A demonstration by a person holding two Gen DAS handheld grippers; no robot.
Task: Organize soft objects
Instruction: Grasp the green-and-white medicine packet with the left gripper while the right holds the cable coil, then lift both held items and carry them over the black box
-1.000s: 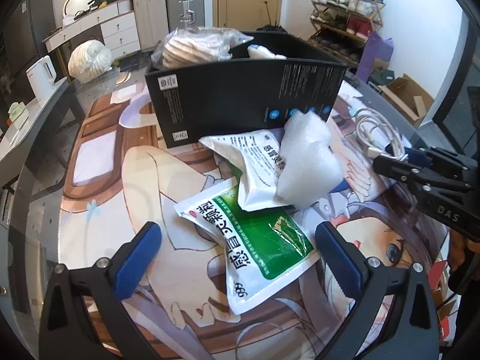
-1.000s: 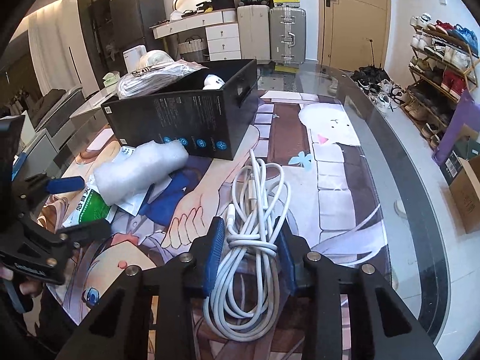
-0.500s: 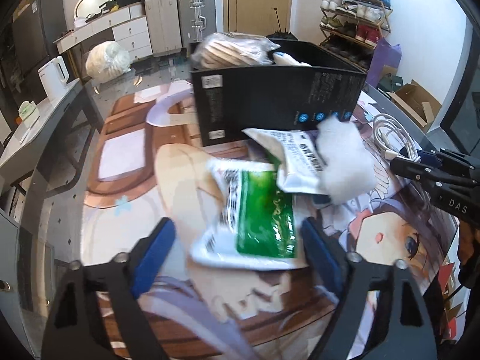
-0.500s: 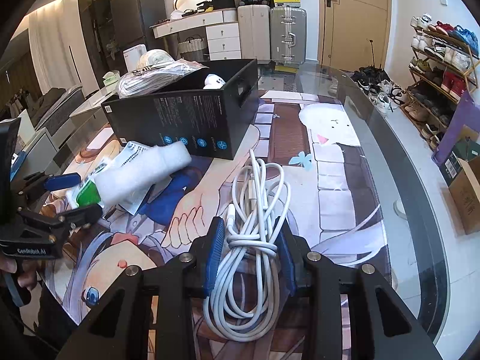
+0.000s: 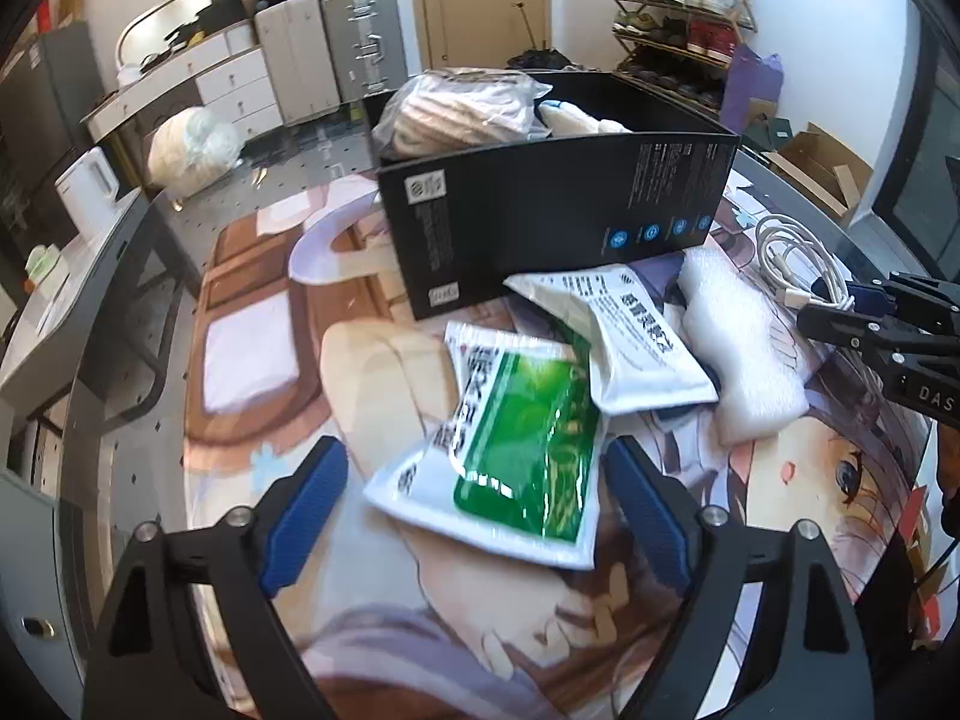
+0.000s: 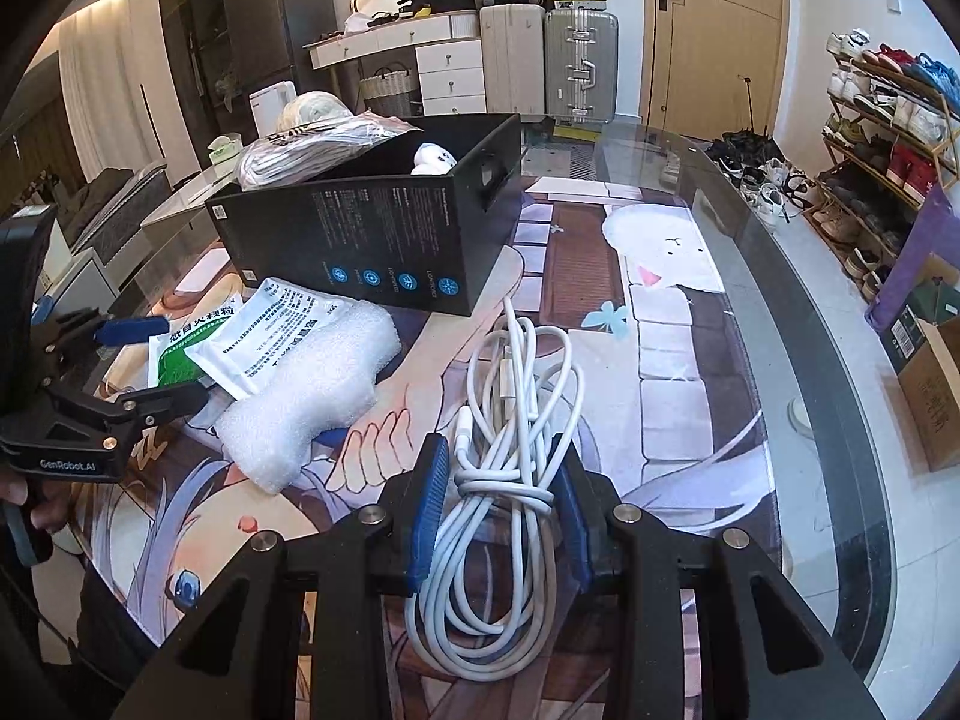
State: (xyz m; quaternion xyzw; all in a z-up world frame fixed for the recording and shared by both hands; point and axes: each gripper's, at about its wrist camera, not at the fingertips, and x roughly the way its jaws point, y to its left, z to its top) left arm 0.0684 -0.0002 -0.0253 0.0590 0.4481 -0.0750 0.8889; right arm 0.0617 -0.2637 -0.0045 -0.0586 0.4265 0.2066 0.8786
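Now glossy green pouch (image 5: 522, 444) between spread left gripper (image 5: 474, 498) pads; right gripper (image 6: 498, 504) clenched on coiled white cable (image 6: 510, 456).

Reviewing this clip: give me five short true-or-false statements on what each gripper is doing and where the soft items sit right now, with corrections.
1. The right gripper is shut on the white cable bundle. True.
2. The left gripper is clamped on the green pouch. False: its fingers stand wide apart either side of the pouch.
3. The black box is empty. False: a bagged knit item rests in it.
4. The white pouch overlaps the green pouch. True.
5. The foam wrap is inside the box. False: it lies on the mat beside the pouches.
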